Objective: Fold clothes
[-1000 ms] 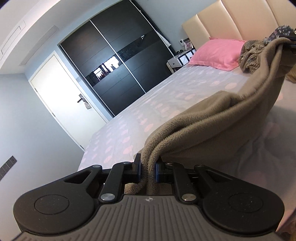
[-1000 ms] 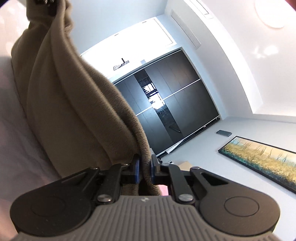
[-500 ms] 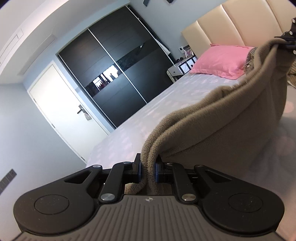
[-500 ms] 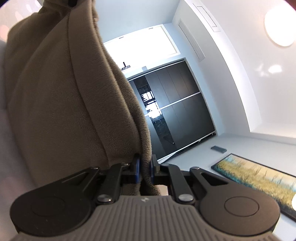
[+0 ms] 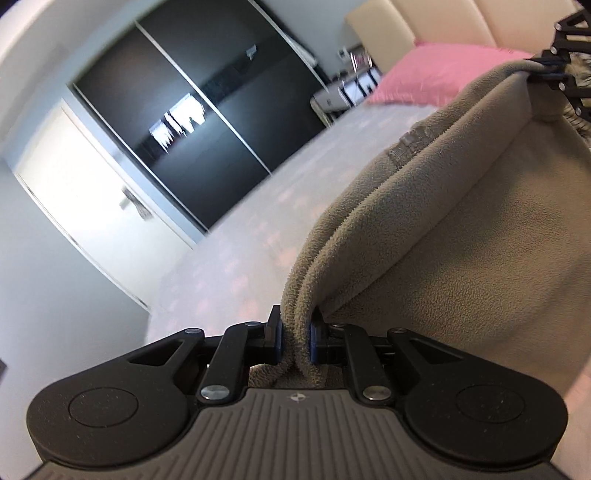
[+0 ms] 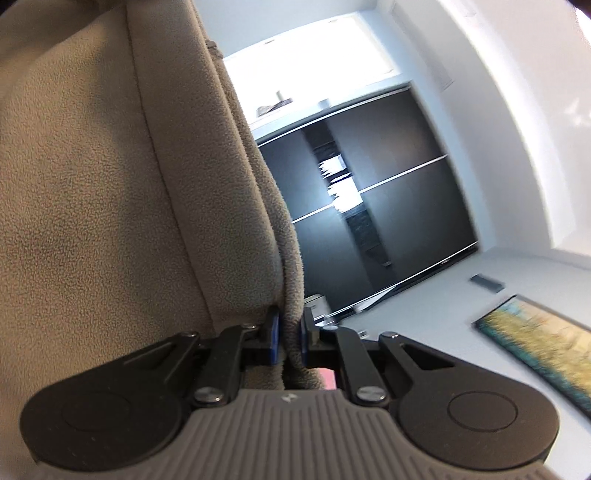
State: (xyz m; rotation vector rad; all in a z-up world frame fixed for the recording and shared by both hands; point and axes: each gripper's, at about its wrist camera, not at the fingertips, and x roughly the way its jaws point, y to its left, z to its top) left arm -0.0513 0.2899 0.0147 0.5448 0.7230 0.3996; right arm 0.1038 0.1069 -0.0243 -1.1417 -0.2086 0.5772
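Note:
A taupe fleece garment (image 5: 461, 229) hangs stretched between my two grippers above the bed. My left gripper (image 5: 296, 338) is shut on a doubled edge of the fleece, which bunches between its blue pads. At the top right of the left wrist view, my right gripper (image 5: 546, 70) pinches the far corner of the same garment. In the right wrist view the right gripper (image 6: 290, 341) is shut on a fleece edge, and the fleece garment (image 6: 110, 166) fills the left half of that view. A short zipper tape (image 5: 410, 142) shows along the garment's upper edge.
The bed (image 5: 258, 229) has a pale sheet with pink spots and a pink pillow (image 5: 436, 74) at a beige headboard (image 5: 461, 22). A dark sliding wardrobe (image 5: 192, 110), a white door (image 5: 96, 199) and a nightstand (image 5: 340, 99) stand beyond. A painting (image 6: 535, 347) hangs on the wall.
Both grippers have swept sideways with the garment still clamped. The fleece now fills more of both views and is pulled tauter, and the background is blurred.

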